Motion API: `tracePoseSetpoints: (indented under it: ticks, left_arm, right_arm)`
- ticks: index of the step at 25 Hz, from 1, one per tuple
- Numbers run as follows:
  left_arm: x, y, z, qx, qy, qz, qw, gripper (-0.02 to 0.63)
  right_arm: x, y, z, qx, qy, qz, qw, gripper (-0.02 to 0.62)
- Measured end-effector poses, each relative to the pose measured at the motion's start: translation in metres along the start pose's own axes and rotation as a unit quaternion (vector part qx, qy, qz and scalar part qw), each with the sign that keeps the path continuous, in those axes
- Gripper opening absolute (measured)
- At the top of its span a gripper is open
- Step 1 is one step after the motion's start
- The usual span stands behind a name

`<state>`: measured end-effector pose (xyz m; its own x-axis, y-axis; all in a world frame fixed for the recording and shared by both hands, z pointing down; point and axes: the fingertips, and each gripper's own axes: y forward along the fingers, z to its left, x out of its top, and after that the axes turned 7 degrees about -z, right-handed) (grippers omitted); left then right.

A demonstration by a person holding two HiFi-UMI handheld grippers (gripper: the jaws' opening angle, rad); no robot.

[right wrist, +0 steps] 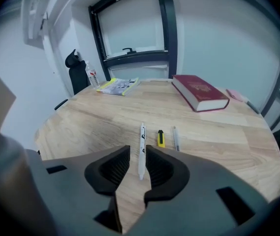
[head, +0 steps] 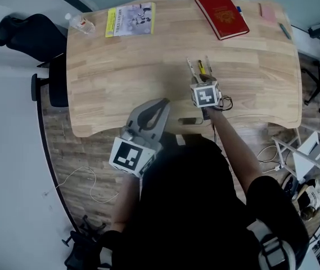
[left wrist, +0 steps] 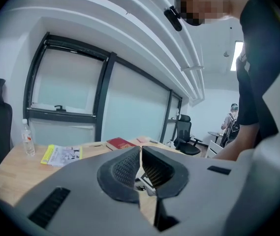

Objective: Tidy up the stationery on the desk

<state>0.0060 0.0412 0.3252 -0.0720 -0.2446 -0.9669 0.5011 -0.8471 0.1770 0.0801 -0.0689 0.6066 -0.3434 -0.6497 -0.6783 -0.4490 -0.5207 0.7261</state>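
The white pen (right wrist: 142, 136) lies on the bare wood of the desk (head: 137, 66), about halfway between the near and far edges and a little right of the middle. Its long axis runs from the near edge toward the far edge. The right tool (right wrist: 137, 156) sits directly over the pen's near end and points along that same line, so in the right gripper view the barrel shows in the gap between the jaws. Those jaws stand a little apart, and neither pad presses on the pen, which appears to rest on the desk. Just to its right lie a yellow cutter (right wrist: 161, 138) and a grey pen (right wrist: 175, 137), parallel to it and close together. Because the pen lines up with the gap, I judge the right tool could either close across the barrel or lift straight off without disturbing the neighbours. The right hand is much the nearer. Its forearm reaches out over the near edge, with the tool tipped well downward. The left tool (head: 162, 103) hangs by the near edge, left of the middle and well apart from the pens. It sits nearly level, with its jaws together and nothing between them. A red book (head: 221, 13) lies near the far edge toward the right corner.
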Motion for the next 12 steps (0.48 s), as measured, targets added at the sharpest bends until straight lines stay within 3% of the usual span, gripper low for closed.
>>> tracePoseSetpoints:
  ticks: [6, 12]
  left_arm:
    - [0.001, -0.008, 0.006, 0.030, 0.006, -0.011, 0.9995, 0.040]
    - [0.005, -0.024, 0.016, 0.052, 0.015, -0.019, 0.9984, 0.040]
  right_arm:
    - [0.021, -0.049, -0.011, 0.015, -0.026, -0.047, 0.998, 0.039]
    - [0.048, -0.093, -0.012, 0.030, -0.017, -0.110, 0.993, 0.021]
